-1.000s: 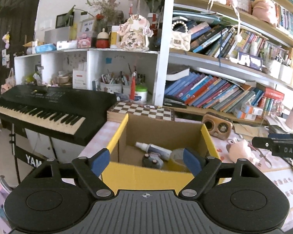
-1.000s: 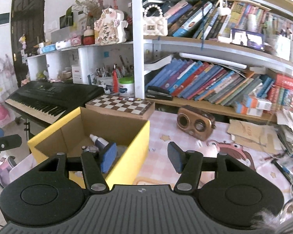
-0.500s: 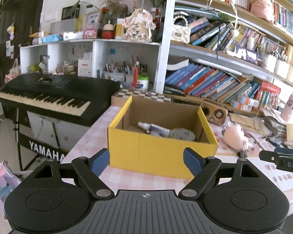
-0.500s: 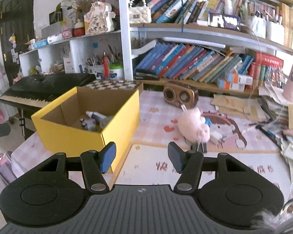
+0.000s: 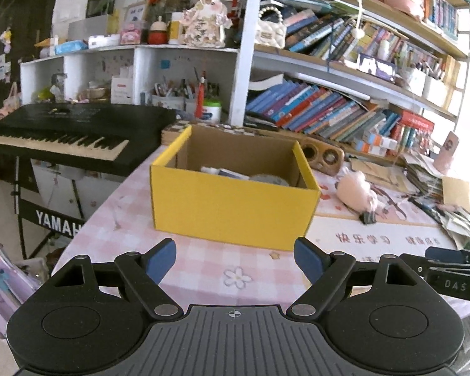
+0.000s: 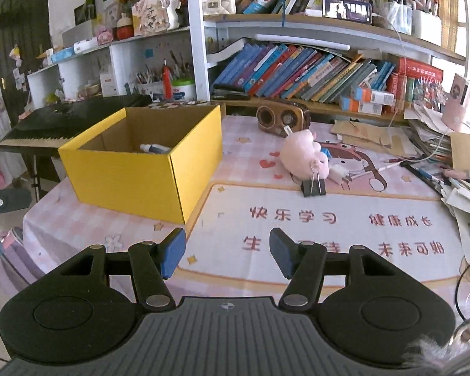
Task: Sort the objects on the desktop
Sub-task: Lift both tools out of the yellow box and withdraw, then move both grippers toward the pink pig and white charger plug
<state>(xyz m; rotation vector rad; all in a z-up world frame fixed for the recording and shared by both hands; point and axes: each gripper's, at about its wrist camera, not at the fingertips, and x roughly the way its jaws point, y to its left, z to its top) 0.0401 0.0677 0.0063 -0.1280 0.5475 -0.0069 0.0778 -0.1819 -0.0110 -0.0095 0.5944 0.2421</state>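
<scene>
A yellow cardboard box (image 5: 232, 206) (image 6: 131, 181) stands open on the pink checked table. Inside it lie a white tube (image 6: 155, 148) and a grey roll (image 5: 268, 179). A pink plush toy (image 6: 307, 158) (image 5: 357, 192) lies right of the box, with a black binder clip (image 6: 312, 186) just in front of it. My left gripper (image 5: 235, 261) is open and empty, in front of the box. My right gripper (image 6: 227, 253) is open and empty, over the printed mat (image 6: 329, 228), short of the clip.
A wooden speaker (image 6: 282, 117) stands behind the plush. A black keyboard (image 5: 65, 131) stands left of the table. Book-filled shelves (image 6: 313, 72) line the back. Papers and pens (image 6: 429, 156) pile at the right edge. A chessboard (image 6: 185, 104) sits behind the box.
Both grippers have pulled back from above the box toward the table's front edge. The box and plush now look farther away. Both stayed open and empty.
</scene>
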